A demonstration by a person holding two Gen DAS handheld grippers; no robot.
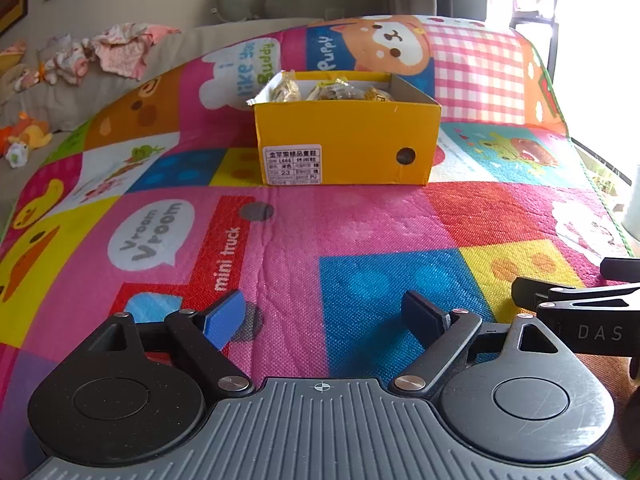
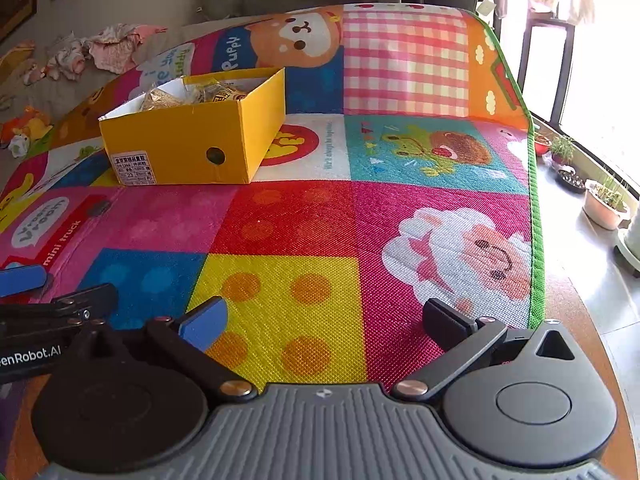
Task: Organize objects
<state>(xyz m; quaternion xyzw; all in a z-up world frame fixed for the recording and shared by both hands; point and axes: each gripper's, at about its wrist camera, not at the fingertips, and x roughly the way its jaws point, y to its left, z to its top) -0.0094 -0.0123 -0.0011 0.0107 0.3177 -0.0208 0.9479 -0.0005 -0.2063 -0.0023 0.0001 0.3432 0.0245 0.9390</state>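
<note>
Left gripper (image 1: 324,316): held wide apart, nothing gripped, over the play mat (image 1: 360,220).
Right gripper (image 2: 326,322): spread wide, nothing gripped.
Yellow box (image 1: 344,140): set mid-mat; wrapped snack packets (image 1: 332,90) seen inside.

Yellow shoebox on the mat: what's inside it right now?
The yellow shoebox holds several crinkly clear snack packets with yellowish-brown contents, heaped toward its far end. Its front wall hides the bottom, so an exact count and anything lying under the packets cannot be seen.

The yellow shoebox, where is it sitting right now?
The yellow shoebox sits on the colourful play mat, straight ahead in the left wrist view, up-left in the right wrist view, holding snack packets.
</note>
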